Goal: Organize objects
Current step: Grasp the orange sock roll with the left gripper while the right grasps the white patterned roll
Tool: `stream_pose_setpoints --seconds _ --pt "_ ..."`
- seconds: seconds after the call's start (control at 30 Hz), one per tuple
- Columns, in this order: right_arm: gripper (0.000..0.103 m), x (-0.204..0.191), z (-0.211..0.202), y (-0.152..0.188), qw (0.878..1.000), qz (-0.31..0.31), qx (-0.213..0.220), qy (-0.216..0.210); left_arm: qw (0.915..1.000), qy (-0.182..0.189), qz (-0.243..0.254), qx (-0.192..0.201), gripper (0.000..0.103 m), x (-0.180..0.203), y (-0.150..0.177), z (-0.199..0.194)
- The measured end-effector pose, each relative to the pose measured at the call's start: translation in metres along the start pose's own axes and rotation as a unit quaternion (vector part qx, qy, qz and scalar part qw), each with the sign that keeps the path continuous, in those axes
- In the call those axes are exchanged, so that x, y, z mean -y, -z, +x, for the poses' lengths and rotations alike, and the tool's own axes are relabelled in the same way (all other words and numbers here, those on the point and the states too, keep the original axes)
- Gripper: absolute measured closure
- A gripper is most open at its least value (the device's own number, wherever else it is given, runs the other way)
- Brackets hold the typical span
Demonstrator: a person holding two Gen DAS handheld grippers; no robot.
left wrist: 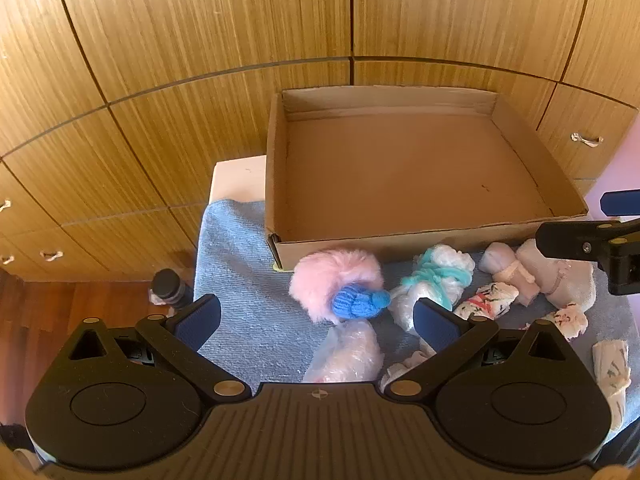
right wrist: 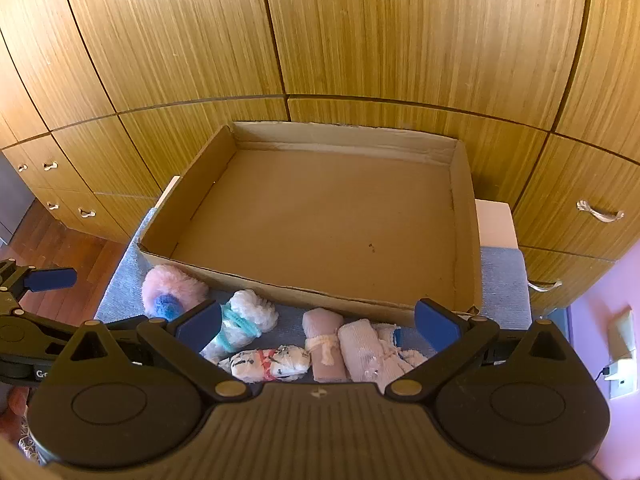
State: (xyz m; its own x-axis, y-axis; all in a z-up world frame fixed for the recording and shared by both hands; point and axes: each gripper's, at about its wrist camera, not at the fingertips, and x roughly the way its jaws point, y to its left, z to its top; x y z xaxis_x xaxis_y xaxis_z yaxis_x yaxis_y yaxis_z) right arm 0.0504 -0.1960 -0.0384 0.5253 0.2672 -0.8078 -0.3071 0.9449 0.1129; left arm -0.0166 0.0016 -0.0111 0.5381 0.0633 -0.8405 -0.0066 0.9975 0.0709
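From the left wrist, the left claw (left wrist: 316, 316) hangs spread wide and empty above the pink fluffy bundle (left wrist: 332, 280); the cardboard box (left wrist: 400, 240) behind holds nothing. From the right wrist, the right claw (right wrist: 318, 326) is likewise spread and empty over the rolled cloths (right wrist: 344, 350) on the blue towel (right wrist: 504, 280). Sorting seems not yet begun.

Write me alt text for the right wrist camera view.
An empty cardboard box sits on a blue cloth before wooden cabinets. In front of it lie small rolled fabric bundles and a pink fluffy item. The right gripper hangs over them, jaws wide open, holding nothing.
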Motion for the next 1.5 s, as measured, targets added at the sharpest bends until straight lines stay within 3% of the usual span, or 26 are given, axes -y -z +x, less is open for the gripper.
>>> stream_pose_setpoints --seconds 0.27,0.6,0.73,0.9,1.07,1.33,1.5 --pt "0.000 0.007 -0.021 0.019 1.000 -0.001 0.010 0.009 1.0000 0.003 -0.005 -0.005 0.001 -0.010 0.017 -0.009" --pt "0.001 0.036 -0.066 0.115 0.997 0.025 0.053 0.050 0.9992 0.009 -0.033 0.019 0.001 -0.030 0.099 -0.028" --pt "0.015 0.051 -0.062 0.139 0.996 0.062 0.044 0.056 0.9990 0.011 -0.027 0.035 0.001 -0.028 0.117 -0.025" --pt "0.019 0.054 -0.060 0.144 0.995 0.076 0.052 0.042 0.9969 0.038 -0.054 0.044 0.001 -0.039 0.119 -0.024" --pt "0.027 0.045 -0.051 0.148 0.996 0.068 0.045 0.039 0.9966 0.046 -0.054 0.043 0.001 -0.042 0.122 -0.018" --pt "0.043 0.049 -0.033 0.155 0.996 0.080 0.024 0.036 0.9910 0.083 -0.093 0.047 0.008 -0.061 0.123 -0.026" --pt "0.046 0.049 -0.027 0.160 0.996 0.078 0.018 0.029 0.9972 0.045 -0.038 0.047 0.009 -0.057 0.126 -0.029"
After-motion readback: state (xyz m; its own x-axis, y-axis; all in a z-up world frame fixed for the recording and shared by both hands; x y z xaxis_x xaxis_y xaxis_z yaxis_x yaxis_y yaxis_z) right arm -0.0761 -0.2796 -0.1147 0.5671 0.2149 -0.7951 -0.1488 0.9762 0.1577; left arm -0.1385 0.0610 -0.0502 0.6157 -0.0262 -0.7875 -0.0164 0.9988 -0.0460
